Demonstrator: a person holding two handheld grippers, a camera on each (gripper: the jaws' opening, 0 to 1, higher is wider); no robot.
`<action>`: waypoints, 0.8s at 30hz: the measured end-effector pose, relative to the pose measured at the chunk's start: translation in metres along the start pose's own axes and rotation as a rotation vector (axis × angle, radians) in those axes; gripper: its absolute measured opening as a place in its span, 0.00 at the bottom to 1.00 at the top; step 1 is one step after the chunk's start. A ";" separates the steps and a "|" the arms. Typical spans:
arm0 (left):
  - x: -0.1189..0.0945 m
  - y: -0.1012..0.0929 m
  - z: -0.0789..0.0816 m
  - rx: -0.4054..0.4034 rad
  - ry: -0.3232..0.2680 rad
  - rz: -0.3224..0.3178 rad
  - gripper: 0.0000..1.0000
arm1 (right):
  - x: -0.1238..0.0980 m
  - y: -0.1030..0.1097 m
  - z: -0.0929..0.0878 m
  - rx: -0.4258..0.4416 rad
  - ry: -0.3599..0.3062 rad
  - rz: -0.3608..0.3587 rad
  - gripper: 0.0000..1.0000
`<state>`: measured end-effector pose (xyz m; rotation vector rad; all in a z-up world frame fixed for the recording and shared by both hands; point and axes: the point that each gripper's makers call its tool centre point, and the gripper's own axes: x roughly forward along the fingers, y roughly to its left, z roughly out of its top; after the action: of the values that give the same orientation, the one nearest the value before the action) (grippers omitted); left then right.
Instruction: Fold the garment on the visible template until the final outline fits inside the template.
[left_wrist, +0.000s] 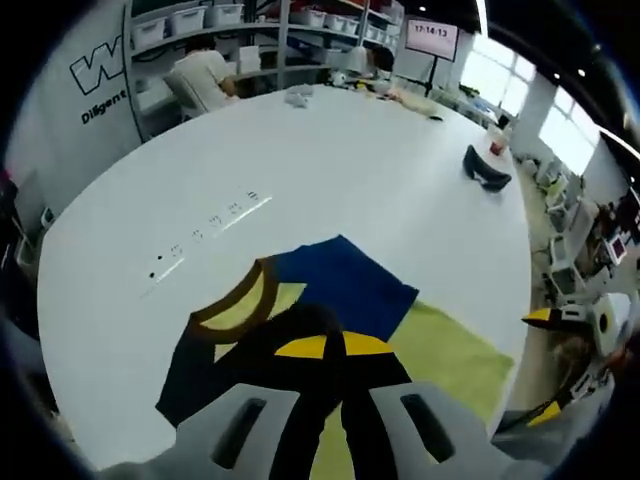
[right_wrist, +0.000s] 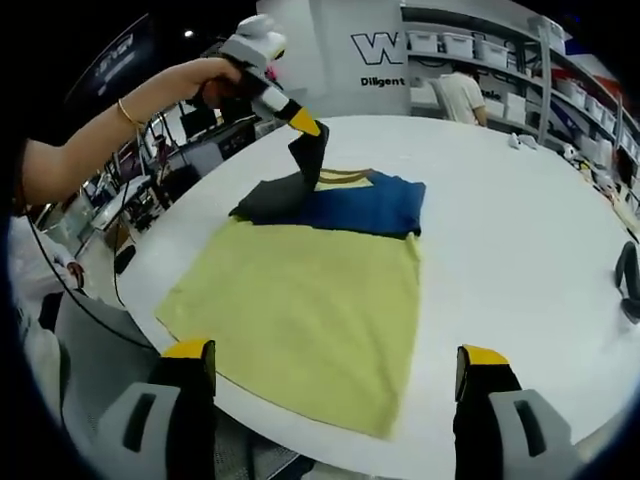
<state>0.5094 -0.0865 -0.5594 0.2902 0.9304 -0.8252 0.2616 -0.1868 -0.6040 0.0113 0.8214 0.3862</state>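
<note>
A T-shirt lies flat on the white table (right_wrist: 520, 230), with a yellow-green body (right_wrist: 305, 310), a blue shoulder panel (right_wrist: 365, 205) and a black sleeve (right_wrist: 270, 200). Its brown-trimmed collar (left_wrist: 240, 300) shows in the left gripper view. My left gripper (left_wrist: 333, 347) is shut on the black sleeve fabric (left_wrist: 300, 330). In the right gripper view the left gripper (right_wrist: 305, 128), held by a hand, lifts that sleeve into a peak above the shirt. My right gripper (right_wrist: 335, 352) hangs open over the shirt's near hem, its jaws wide apart and holding nothing. It also shows at the right of the left gripper view (left_wrist: 548, 362).
A faint line of printed marks (left_wrist: 210, 225) runs across the table beyond the collar. A black object (left_wrist: 487, 170) rests near the far right table edge. A person (left_wrist: 200, 75) sits by shelves at the back. The table's rounded edge is close under the hem (right_wrist: 300, 440).
</note>
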 end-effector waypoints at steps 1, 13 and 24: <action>0.007 -0.002 -0.001 0.004 0.005 -0.006 0.05 | 0.000 -0.001 -0.001 0.002 0.002 -0.001 0.99; 0.065 -0.014 -0.007 -0.047 0.050 -0.037 0.05 | 0.004 -0.008 -0.006 0.014 0.013 0.002 0.99; 0.096 -0.027 -0.008 0.027 0.038 -0.085 0.05 | 0.014 -0.011 -0.011 0.016 0.036 0.006 0.99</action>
<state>0.5159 -0.1478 -0.6379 0.2922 0.9729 -0.9131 0.2659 -0.1937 -0.6229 0.0217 0.8606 0.3865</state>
